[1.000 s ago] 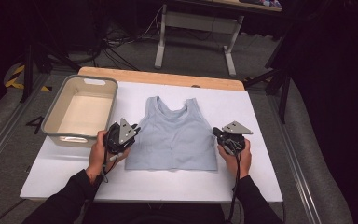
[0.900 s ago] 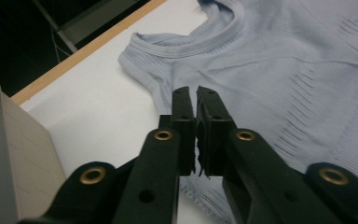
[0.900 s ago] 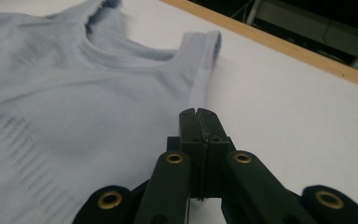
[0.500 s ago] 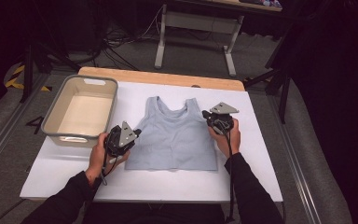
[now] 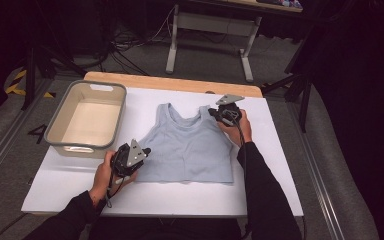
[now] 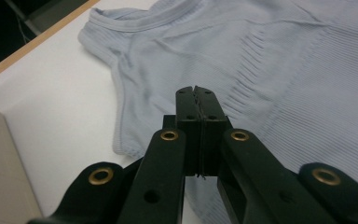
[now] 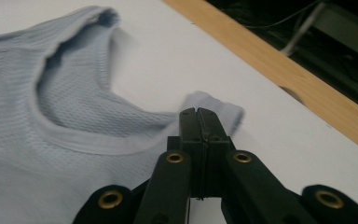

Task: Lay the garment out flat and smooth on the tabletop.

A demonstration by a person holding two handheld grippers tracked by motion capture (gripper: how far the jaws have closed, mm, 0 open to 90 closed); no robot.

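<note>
Sitting at the table's far left, a beige plastic bin (image 5: 86,118) stands just beside the left gripper (image 5: 145,150), its wall close at that gripper's outer side; a wooden edge strip (image 5: 172,83) runs along the far side of the white tabletop (image 5: 280,165). Between the two hands lies a pale blue ribbed tank top (image 5: 187,147), spread flat near the table's middle, straps pointing away from the person. The left gripper hovers over the top's lower left corner, jaws pressed together with no cloth between them. The right gripper (image 5: 212,112) sits at the far right strap (image 7: 214,106), jaws closed; whether they pinch fabric cannot be told. Bare tabletop lies open right of the garment and along the near edge.
</note>
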